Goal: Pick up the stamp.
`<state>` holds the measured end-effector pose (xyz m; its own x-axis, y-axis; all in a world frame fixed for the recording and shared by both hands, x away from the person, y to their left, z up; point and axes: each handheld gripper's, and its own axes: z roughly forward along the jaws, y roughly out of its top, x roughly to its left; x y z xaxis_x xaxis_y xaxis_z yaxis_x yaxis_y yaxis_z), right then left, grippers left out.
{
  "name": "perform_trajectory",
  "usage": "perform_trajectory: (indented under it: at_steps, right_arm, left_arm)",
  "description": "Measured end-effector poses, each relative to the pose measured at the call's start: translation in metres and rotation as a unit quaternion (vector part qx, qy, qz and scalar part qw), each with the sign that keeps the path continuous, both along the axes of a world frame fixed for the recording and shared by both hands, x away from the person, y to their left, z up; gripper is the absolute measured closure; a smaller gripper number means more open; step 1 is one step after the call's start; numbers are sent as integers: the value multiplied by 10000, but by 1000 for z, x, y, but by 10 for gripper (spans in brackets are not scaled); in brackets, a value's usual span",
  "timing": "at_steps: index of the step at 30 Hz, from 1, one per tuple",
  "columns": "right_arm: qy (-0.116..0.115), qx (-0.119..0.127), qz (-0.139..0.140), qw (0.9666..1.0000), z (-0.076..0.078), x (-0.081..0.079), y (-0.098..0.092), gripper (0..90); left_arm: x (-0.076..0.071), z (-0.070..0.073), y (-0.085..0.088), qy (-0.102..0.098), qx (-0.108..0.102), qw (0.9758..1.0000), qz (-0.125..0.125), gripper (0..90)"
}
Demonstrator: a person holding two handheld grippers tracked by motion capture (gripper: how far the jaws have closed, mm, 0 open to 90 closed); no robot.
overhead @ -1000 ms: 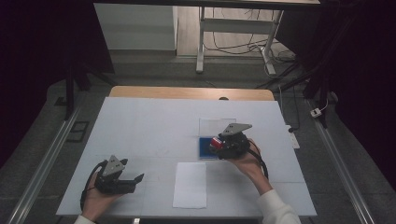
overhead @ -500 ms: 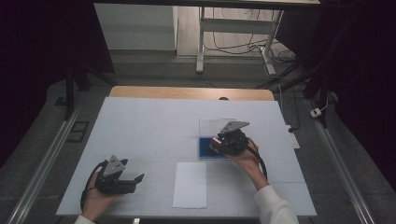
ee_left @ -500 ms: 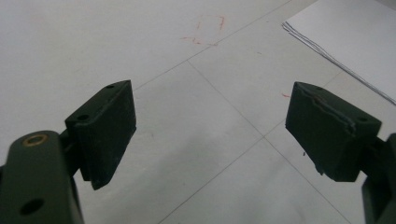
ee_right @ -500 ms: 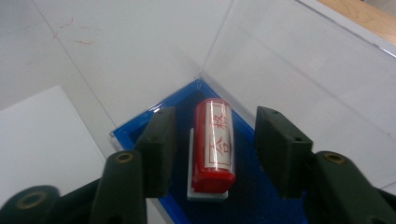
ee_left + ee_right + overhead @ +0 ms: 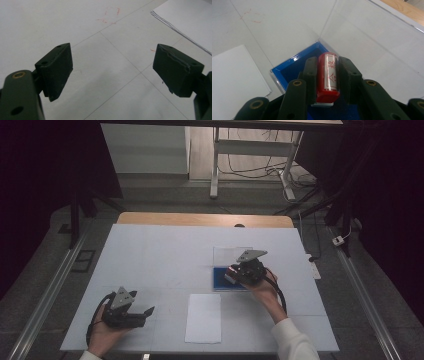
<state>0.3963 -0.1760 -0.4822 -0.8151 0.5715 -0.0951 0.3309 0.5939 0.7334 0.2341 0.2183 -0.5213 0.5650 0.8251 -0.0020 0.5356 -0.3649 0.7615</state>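
A red cylindrical stamp (image 5: 327,75) with a white label and red characters is clamped between the jaws of my right gripper (image 5: 327,62). It hangs over a blue ink-pad box (image 5: 294,68) whose clear lid (image 5: 367,42) lies open behind it. From above, the right gripper (image 5: 231,274) sits over the blue box (image 5: 219,279) at mid-right of the table. My left gripper (image 5: 147,312) rests near the front left edge, jaws wide apart. Between them the left gripper (image 5: 112,72) has just bare table.
A white sheet of paper (image 5: 203,317) lies near the front edge between the two hands, also seen as paper (image 5: 190,17) and paper (image 5: 234,72). The white table (image 5: 165,250) has faint red marks (image 5: 110,15). Table legs and cables stand on the floor beyond the far edge.
The right gripper with the stamp has shifted slightly away from the person, staying over the blue box. The left gripper has not moved.
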Motion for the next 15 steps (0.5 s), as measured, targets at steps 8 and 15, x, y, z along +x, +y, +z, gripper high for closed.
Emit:
perform_trajectory:
  at_steps: [8, 15]
  right_arm:
    - [3, -74, 19, 10000, 1, -2, 2, 705]
    - [-58, 5, -64, 10000, 4, -3, 1, 707]
  left_arm:
    - [-1, 0, 0, -26, -5, 10000, 6, 167]
    - [-2, 1, 0, -42, 0, 10000, -6, 167]
